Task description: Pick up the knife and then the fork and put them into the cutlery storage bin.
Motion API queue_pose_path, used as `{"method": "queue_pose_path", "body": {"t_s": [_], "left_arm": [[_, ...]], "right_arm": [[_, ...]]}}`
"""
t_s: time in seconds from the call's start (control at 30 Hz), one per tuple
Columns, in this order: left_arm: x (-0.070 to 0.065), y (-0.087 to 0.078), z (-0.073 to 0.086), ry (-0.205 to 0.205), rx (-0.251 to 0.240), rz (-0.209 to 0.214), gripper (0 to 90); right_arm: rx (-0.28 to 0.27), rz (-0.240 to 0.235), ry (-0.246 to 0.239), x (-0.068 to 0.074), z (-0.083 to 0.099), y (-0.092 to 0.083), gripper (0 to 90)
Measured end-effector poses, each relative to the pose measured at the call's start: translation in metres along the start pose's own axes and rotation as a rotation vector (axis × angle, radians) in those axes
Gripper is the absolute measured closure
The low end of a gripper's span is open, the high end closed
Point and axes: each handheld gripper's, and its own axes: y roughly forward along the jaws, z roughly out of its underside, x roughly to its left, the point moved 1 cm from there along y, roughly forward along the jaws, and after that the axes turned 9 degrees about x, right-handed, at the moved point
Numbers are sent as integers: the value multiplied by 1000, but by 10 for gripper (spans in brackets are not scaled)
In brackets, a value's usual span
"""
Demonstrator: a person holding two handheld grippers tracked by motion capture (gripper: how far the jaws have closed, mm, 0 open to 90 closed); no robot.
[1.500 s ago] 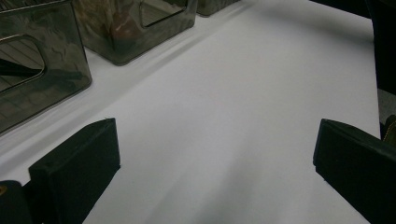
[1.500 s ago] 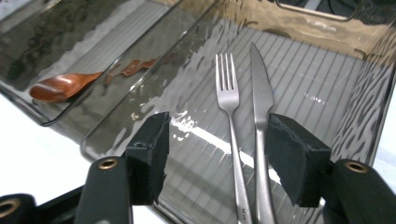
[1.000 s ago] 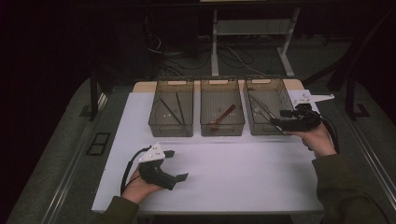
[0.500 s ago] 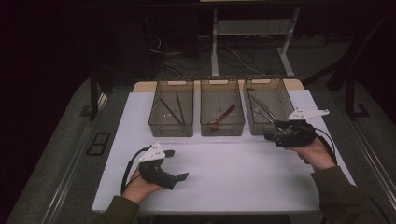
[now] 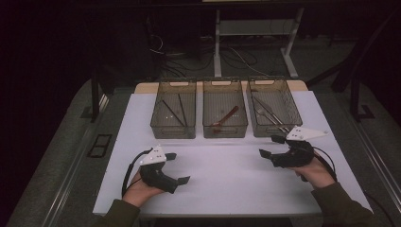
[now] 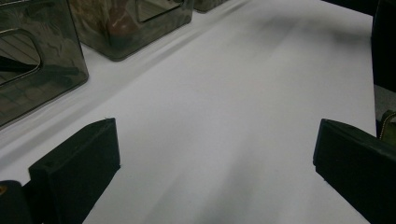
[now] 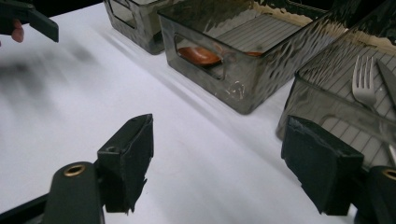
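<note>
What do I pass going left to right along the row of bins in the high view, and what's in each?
Left bin with dark chopsticks → middle bin with a reddish-brown spoon → right bin with metal cutlery, including a fork.

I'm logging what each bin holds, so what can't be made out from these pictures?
- Left bin: high view, its thin dark sticks too small and dim to identify.
- Right bin: right gripper view, the fork is cut off by the wall and picture edge.
- Middle bin: left gripper view, contents blurred through tinted wall.
</note>
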Motion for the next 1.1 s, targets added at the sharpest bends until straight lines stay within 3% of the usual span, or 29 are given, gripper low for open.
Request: {"method": "queue_pose_path", "body": {"t_s": [0.3, 0.47, 1.1], "left_arm": [[-1, 0, 0, 2, -3, 1, 0], [-1, -1, 0, 1, -3, 2, 0], [-1, -2, 1, -6, -10, 2, 0]], "right_arm": [[-41, -17, -4, 15, 20, 1, 204], [-43, -10, -29, 20, 30, 0, 198], [4, 29, -4, 14, 60, -5, 175]]}}
